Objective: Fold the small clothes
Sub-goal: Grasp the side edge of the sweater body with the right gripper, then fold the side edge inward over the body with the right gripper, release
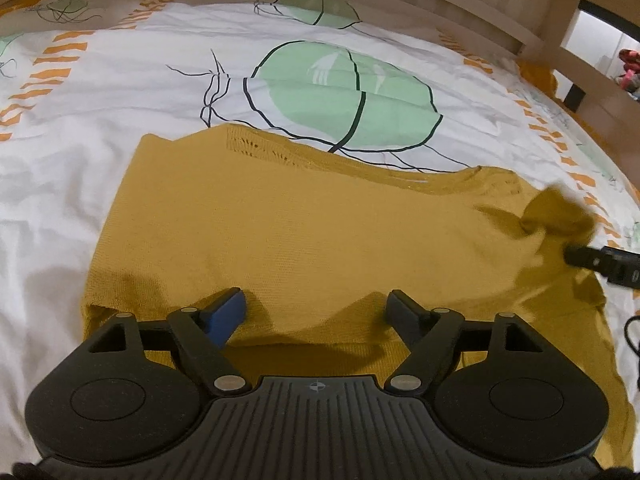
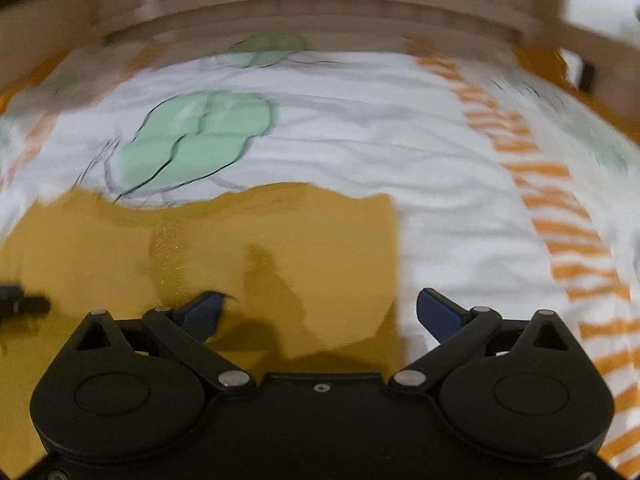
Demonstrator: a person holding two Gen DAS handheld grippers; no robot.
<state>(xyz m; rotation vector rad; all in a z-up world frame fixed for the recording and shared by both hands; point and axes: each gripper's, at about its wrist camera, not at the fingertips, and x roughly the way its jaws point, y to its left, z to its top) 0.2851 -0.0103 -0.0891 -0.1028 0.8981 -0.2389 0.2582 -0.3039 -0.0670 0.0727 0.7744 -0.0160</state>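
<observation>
A mustard-yellow knit top (image 1: 304, 232) lies spread on the printed bedsheet (image 1: 120, 92). My left gripper (image 1: 316, 312) hangs open just over the garment's near hem, with cloth under the gap and nothing pinched between its fingers. At the right edge of that view the tip of the right gripper (image 1: 600, 262) shows beside a lifted, bunched bit of the top. In the blurred right wrist view the right gripper (image 2: 320, 314) stands wide open over the yellow top's (image 2: 240, 248) right edge, its left finger over cloth, its right finger over bare sheet (image 2: 460, 220).
A wooden bed frame (image 1: 480, 4) runs along the far side of the bed and turns down the right. A pillow (image 1: 80, 0) sits at the far left. A black cable (image 1: 632, 332) loops at the right edge. White sheet (image 1: 48, 216) spreads left of the garment.
</observation>
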